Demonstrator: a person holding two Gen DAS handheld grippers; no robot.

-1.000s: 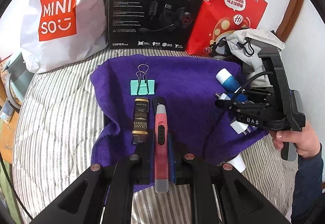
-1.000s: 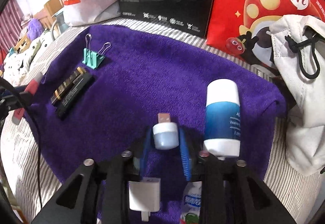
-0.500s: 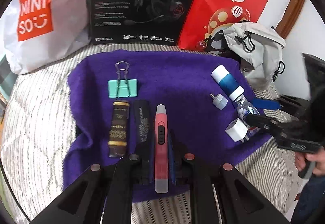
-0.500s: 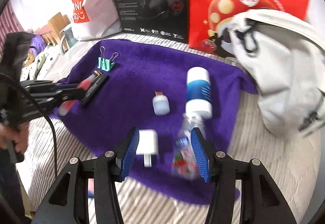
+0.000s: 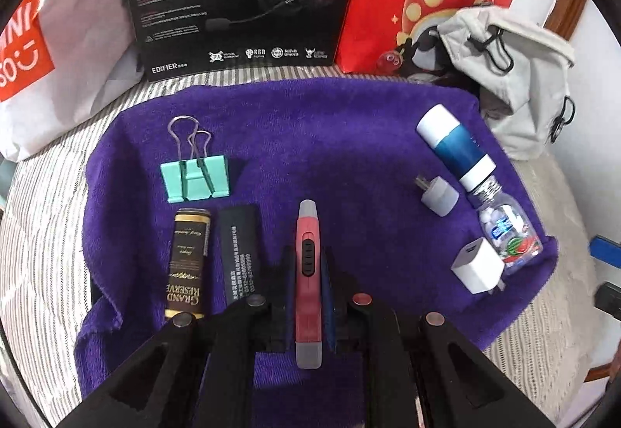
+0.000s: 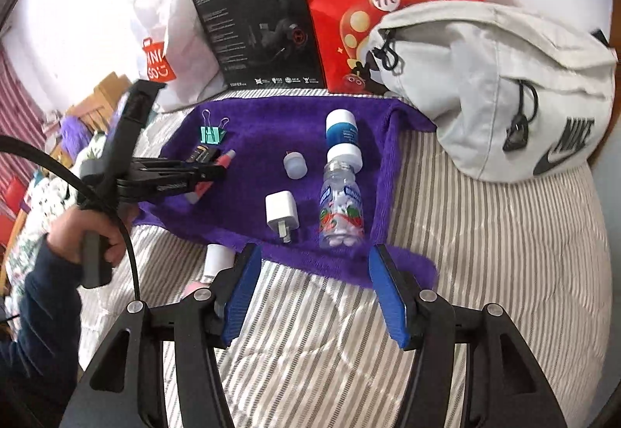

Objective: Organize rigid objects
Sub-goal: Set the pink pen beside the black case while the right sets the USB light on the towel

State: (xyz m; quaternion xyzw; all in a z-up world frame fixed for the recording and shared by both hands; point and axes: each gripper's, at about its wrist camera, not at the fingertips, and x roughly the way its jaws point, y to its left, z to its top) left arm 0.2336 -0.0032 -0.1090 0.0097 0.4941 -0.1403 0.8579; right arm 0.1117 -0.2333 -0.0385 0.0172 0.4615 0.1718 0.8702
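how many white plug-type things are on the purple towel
2. A small rounded adapter lies beside the blue-and-white tube; a square charger sits at the near edge, next to the clear candy bottle. Others may be hidden.

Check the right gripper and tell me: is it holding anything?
No: the right gripper is wide open above the striped bedding, with nothing between its blue pads.

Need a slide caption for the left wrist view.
Left tool shut on red utility knife above purple towel of sorted items.
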